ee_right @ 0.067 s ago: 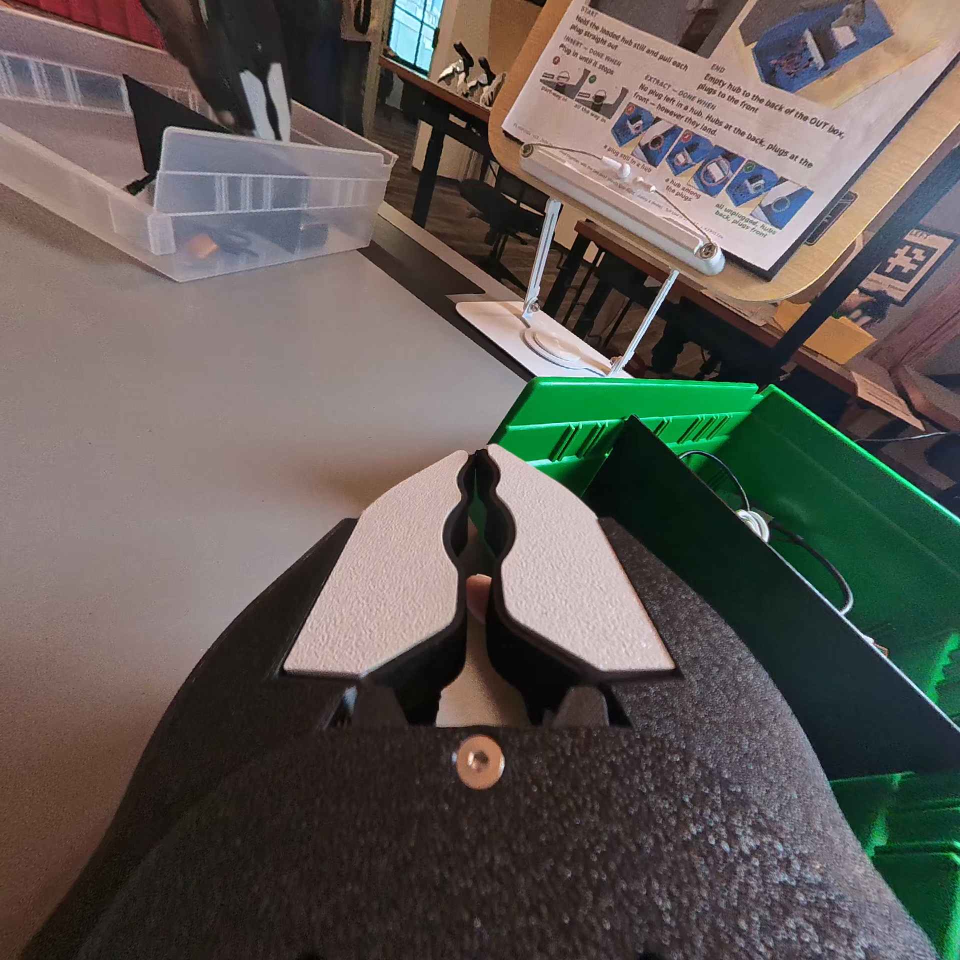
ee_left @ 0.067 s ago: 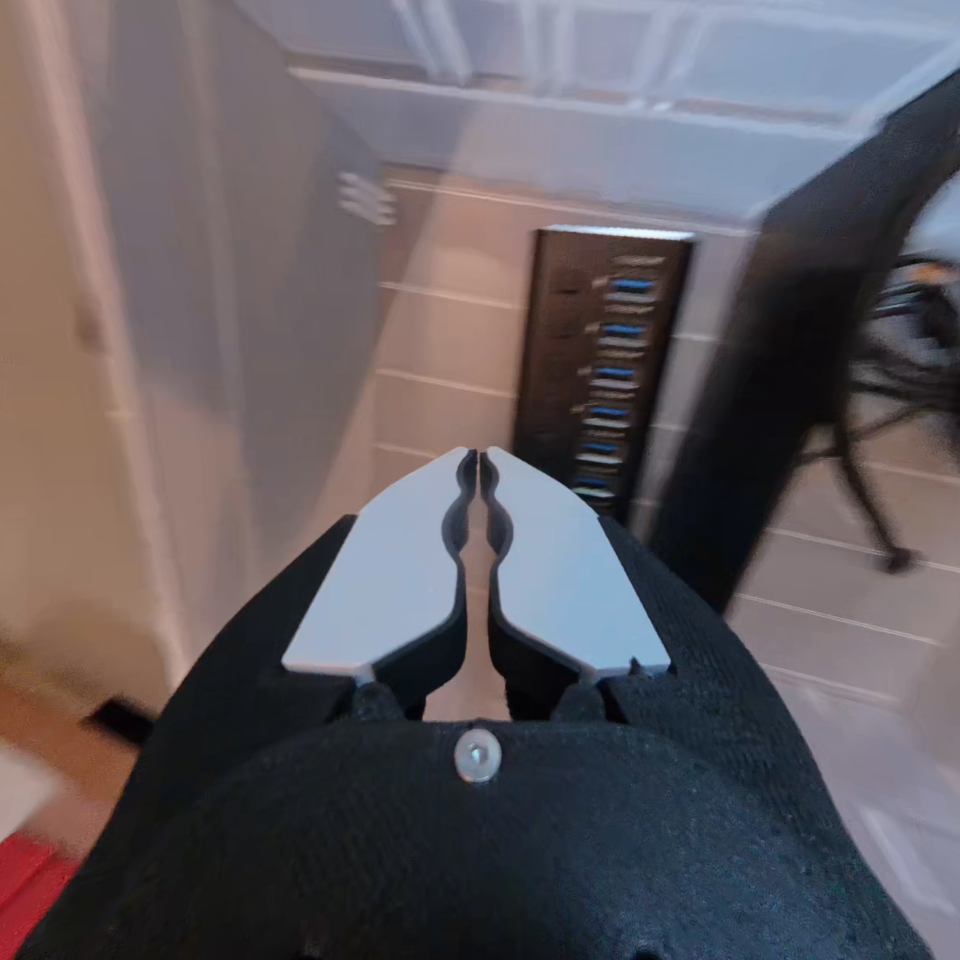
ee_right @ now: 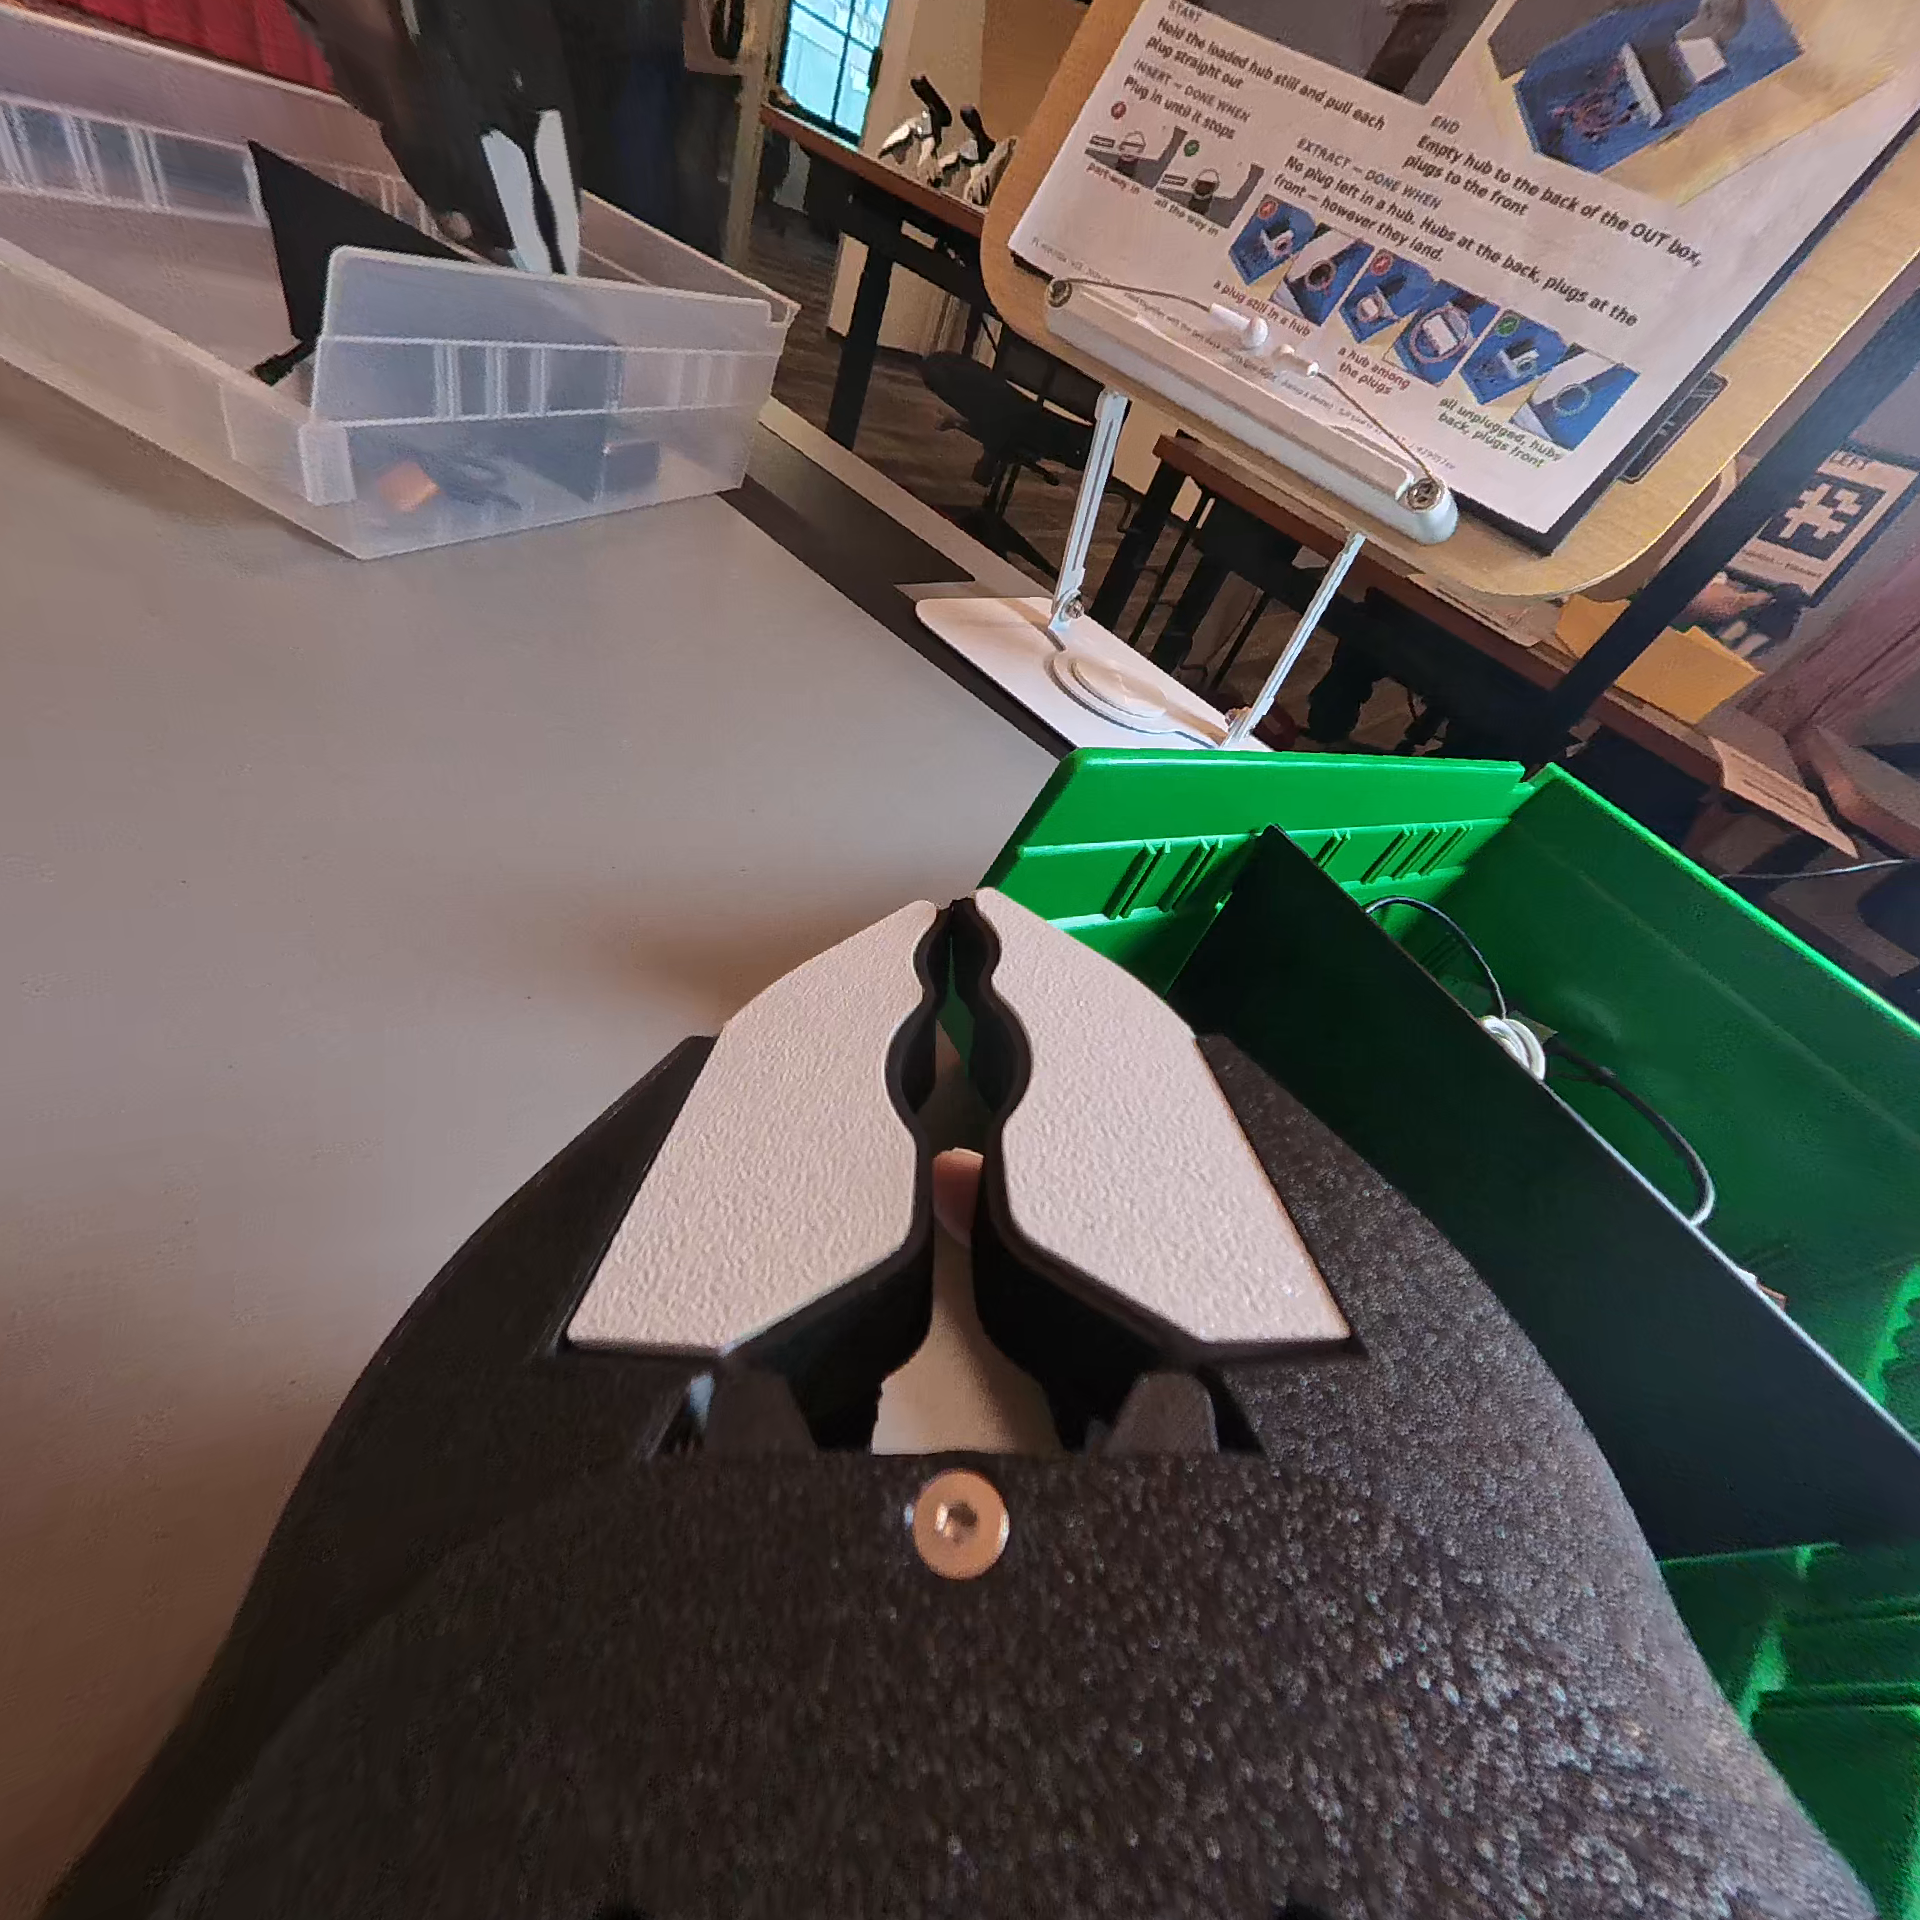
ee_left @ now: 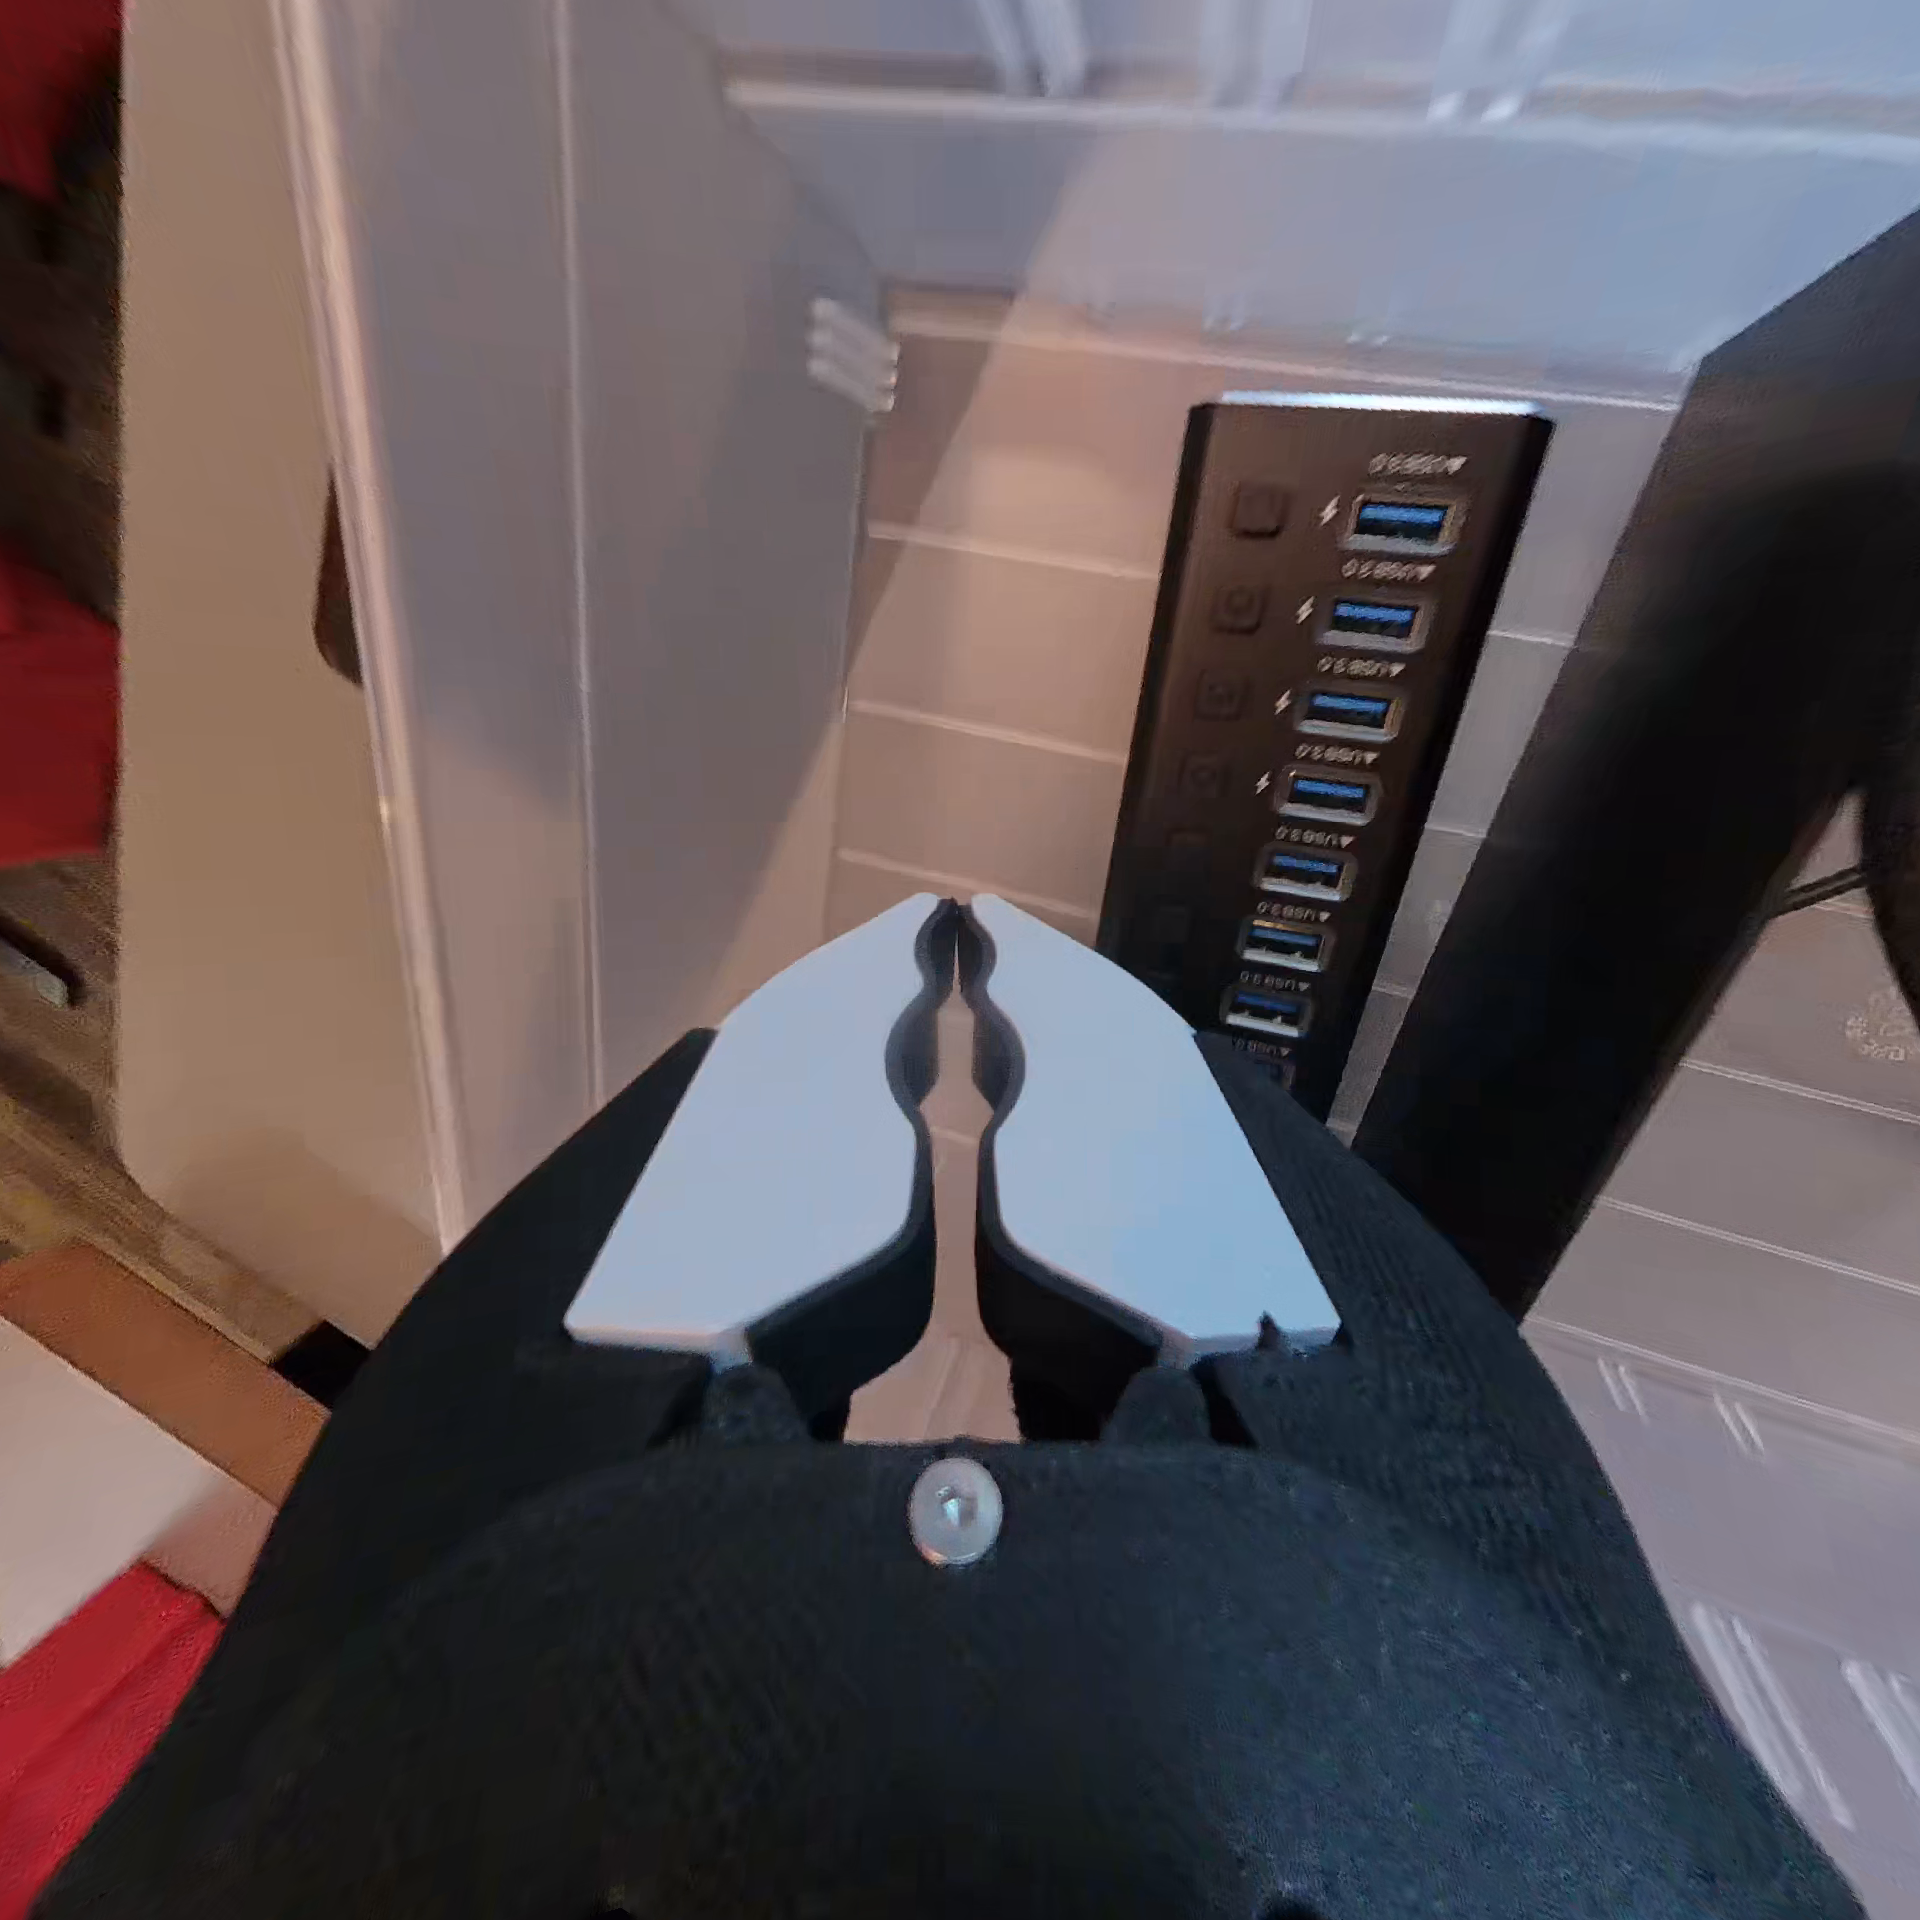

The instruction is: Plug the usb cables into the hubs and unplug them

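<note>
left wrist view: left tool point(ee_left: 956, 920) pressed together beside hub point(ee_left: 1314, 727); right tool point(ee_right: 961, 914) likewise.

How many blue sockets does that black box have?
7 visible, stacked in one column down the hub, from the top socket to the lowest. The fingers may hide more.

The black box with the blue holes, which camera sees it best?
The left wrist view. There the black USB hub lies just ahead of the shut left tongs, with its row of blue ports facing the camera and no plugs in them. The right wrist view shows only the clear bin where it would lie, not the hub itself.
</note>
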